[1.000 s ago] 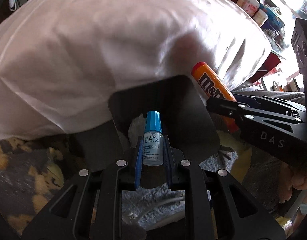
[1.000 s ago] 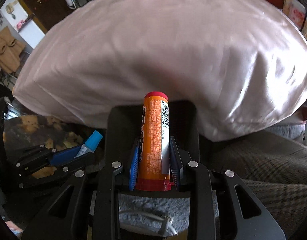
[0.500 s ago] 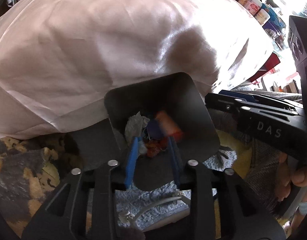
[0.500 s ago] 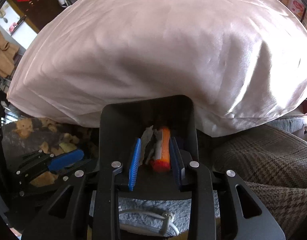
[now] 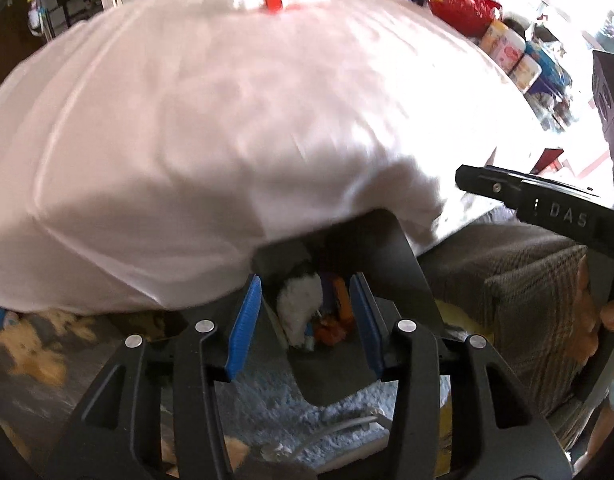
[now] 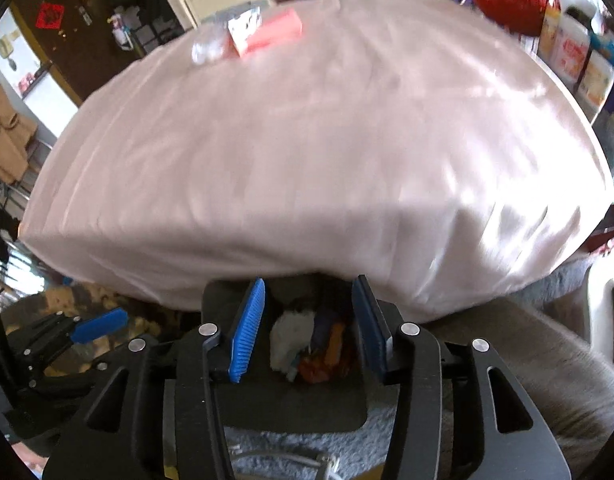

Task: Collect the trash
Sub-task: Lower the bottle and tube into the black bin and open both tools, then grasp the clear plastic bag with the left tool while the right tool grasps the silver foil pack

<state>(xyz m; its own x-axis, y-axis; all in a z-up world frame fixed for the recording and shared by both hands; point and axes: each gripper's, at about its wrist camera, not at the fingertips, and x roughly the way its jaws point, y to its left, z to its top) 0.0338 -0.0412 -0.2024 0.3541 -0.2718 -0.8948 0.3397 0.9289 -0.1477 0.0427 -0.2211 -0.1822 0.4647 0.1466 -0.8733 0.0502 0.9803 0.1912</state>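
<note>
Landmark = black bin (image 5: 391,248), set below the near edge of the pink-sheeted bed (image 5: 227,140). L gripper (image 5: 305,320) hangs over bin mouth, jaws opening, nothing betw the blue pads; bin's rim shows clear either side of them. R gripper (image 6: 309,324) likewise over bin (image 6: 291,396), jaws opening, empty. Trash sits inside bin: white wad (image 6: 289,340), orange tube (image 6: 335,344), reddish wrapper (image 6: 313,368), all below the pads and apart from them. More trash far across bed from bin, near its far edge: pink box (image 6: 275,34) w/ clear plastic scrap (image 6: 207,46) beside. Bed's near edge overhangs bin's far rim. Pale rug (image 5: 267,400) under bin's near side; cable (image 6: 291,460) on it. Open sheet betw bin and far trash is bare.
</note>
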